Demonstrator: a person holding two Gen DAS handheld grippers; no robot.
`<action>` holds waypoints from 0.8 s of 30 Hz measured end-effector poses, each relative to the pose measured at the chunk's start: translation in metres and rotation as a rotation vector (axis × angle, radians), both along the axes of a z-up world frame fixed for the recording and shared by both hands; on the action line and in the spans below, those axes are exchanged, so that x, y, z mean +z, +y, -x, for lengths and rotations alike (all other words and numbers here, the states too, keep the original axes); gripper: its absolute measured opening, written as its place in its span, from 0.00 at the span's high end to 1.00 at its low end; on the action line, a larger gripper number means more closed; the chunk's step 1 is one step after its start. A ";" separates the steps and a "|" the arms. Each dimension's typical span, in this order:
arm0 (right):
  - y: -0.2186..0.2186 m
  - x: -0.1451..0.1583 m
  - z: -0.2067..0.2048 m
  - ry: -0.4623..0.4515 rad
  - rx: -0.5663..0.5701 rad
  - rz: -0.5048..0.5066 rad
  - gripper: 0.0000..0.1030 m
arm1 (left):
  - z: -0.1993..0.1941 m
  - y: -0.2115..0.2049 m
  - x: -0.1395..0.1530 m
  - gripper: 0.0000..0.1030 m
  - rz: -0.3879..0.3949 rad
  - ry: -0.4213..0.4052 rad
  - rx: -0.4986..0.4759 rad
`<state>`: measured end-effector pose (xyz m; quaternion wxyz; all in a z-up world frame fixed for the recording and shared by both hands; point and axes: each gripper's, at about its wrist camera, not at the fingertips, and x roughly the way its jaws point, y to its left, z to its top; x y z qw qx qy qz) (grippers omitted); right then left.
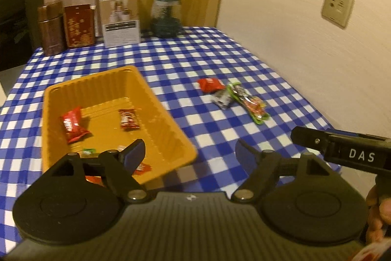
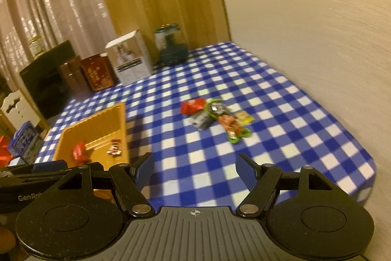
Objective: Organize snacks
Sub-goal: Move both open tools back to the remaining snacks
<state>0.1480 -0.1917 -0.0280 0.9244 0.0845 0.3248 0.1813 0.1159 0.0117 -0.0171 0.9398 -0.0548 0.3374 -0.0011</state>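
An orange tray (image 1: pixel 156 99) (image 2: pixel 121 114) sits on the blue checked tablecloth. It holds a red packet (image 1: pixel 72 125) (image 2: pixel 79 152), a smaller red wrapped sweet (image 1: pixel 128 118) (image 2: pixel 114 148) and small pieces near its front end. A loose pile lies to its right: a red packet (image 1: pixel 210 85) (image 2: pixel 191 106), a grey packet (image 1: pixel 221 99) (image 2: pixel 200 121) and a green-edged packet (image 1: pixel 246 102) (image 2: pixel 232 126). My left gripper (image 1: pixel 190 153) is open and empty over the tray's near right corner. My right gripper (image 2: pixel 194 169) is open and empty, short of the pile.
At the table's far edge stand a brown tin (image 1: pixel 51 27), a red box (image 1: pixel 79 25), a white box (image 1: pixel 121 17) and a dark glass jar (image 1: pixel 166 16). A wall with switch plates (image 1: pixel 337 7) runs along the right. The table's right corner (image 2: pixel 366 170) is near.
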 end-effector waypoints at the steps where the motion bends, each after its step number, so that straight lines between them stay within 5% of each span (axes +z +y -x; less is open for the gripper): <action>1: -0.004 -0.001 0.000 -0.001 -0.007 0.005 0.29 | -0.001 -0.005 0.000 0.22 -0.003 0.000 -0.011; 24: -0.023 -0.026 -0.074 -0.030 0.016 0.076 0.29 | -0.091 -0.019 -0.010 0.21 -0.088 0.062 -0.227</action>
